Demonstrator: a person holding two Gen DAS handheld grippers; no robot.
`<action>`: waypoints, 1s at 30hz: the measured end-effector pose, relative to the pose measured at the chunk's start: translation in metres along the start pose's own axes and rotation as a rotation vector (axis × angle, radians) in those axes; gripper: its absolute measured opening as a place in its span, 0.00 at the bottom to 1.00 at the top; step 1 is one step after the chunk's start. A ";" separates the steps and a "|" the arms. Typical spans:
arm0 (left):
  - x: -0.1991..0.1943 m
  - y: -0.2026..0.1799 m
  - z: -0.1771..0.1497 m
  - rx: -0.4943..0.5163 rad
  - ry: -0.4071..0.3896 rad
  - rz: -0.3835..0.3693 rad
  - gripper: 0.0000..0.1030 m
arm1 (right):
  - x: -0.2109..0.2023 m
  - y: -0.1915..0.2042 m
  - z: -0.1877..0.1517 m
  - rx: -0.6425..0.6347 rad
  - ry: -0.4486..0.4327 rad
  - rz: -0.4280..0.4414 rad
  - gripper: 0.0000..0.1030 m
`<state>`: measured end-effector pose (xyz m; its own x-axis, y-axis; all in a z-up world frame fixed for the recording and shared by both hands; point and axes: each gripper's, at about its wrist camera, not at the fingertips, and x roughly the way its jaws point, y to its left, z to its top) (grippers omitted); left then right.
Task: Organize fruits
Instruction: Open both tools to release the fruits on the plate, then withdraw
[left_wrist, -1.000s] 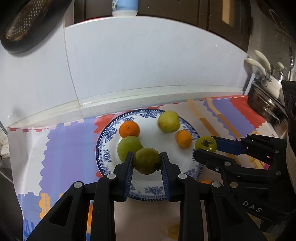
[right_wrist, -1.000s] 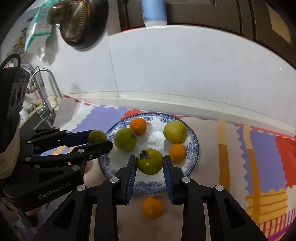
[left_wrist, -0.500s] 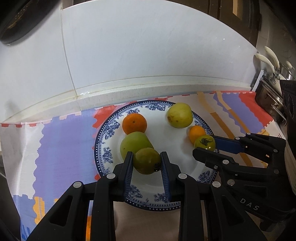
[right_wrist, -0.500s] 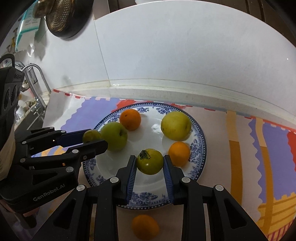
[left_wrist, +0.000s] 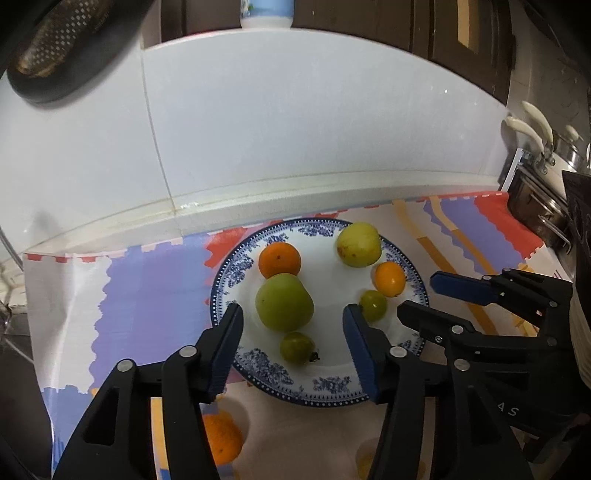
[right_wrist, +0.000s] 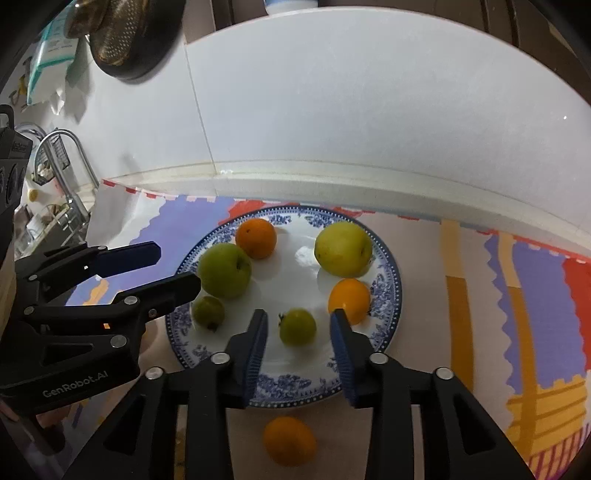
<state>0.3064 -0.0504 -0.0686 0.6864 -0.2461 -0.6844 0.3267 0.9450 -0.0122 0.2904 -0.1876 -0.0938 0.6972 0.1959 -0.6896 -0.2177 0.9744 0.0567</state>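
Note:
A blue-and-white plate (left_wrist: 229, 280) (right_wrist: 388, 295) holds several fruits. My left gripper (left_wrist: 293, 321) is open above a small green tomato (left_wrist: 296, 347) (right_wrist: 208, 313), which lies on the plate in front of a big green apple (left_wrist: 284, 302) (right_wrist: 224, 270). My right gripper (right_wrist: 298, 323) (left_wrist: 432, 293) is open around another small green tomato (right_wrist: 297, 326) (left_wrist: 373, 305), also resting on the plate. An orange (left_wrist: 279, 259) (right_wrist: 256, 238), a yellow-green apple (left_wrist: 358, 243) (right_wrist: 342, 248) and a small orange (left_wrist: 388, 278) (right_wrist: 349, 300) lie further back.
One orange (right_wrist: 290, 445) (left_wrist: 221, 437) lies on the patterned mat in front of the plate. A white tiled wall (left_wrist: 295, 122) rises behind. A sink tap (right_wrist: 70, 166) stands at the left, pots (left_wrist: 543, 192) at the right.
Both grippers have opened and let go of their green tomatoes, which now lie on the plate. Both grippers have pulled back a little.

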 end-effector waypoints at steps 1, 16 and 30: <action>-0.005 0.000 0.000 0.000 -0.009 0.004 0.57 | -0.005 0.002 0.000 -0.003 -0.009 -0.009 0.43; -0.078 0.008 -0.015 -0.026 -0.110 0.048 0.80 | -0.083 0.027 -0.005 0.009 -0.131 -0.129 0.68; -0.129 0.032 -0.045 -0.032 -0.174 0.081 0.91 | -0.119 0.066 -0.030 0.040 -0.179 -0.184 0.70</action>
<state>0.1990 0.0216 -0.0130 0.8123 -0.2002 -0.5477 0.2474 0.9688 0.0128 0.1728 -0.1495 -0.0299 0.8333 0.0282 -0.5521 -0.0516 0.9983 -0.0269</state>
